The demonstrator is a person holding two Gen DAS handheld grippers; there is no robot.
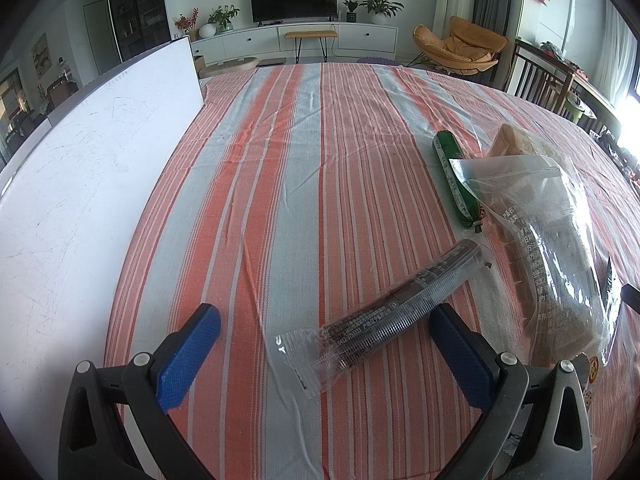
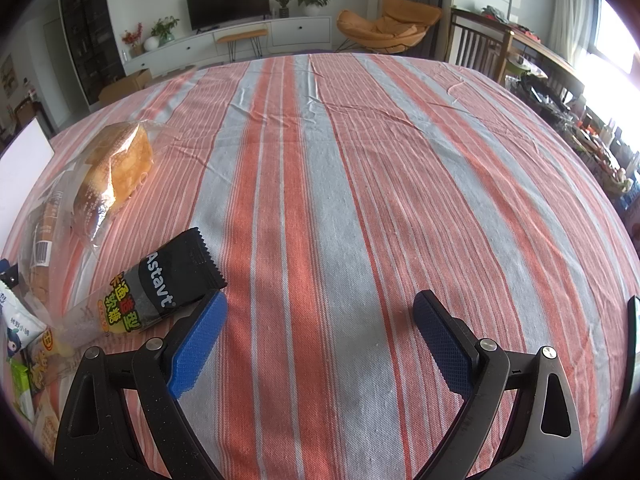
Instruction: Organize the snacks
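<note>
Judged an opening step of the sorting: nothing gripped yet, with the snacks loose on the striped tablecloth (image 1: 320, 168).

Nearest, left gripper (image 1: 324, 344) spread wide, holding nothing; a clear-wrapped dark snack stick (image 1: 384, 312) lying slantwise between its 2 blue pads (image 1: 188, 356), the wrapper just beside or perhaps touching the right-hand pad, contact not certain. Next move, by judgement: closing gently across the stick's middle, the crinkly film likely to slip.

Right gripper (image 2: 320, 344) likewise wide apart and empty, over bare cloth; a black candy packet (image 2: 168, 280) just beyond its left pad, apparently apart from it.

Farther out, a bagged bread loaf (image 1: 552, 216) to the right of the stick, with a green sausage (image 1: 452, 176) beside it, its near end under the bag's flap. A white board (image 1: 92, 160) along the cloth's left edge, possibly where the snacks belong.
</note>
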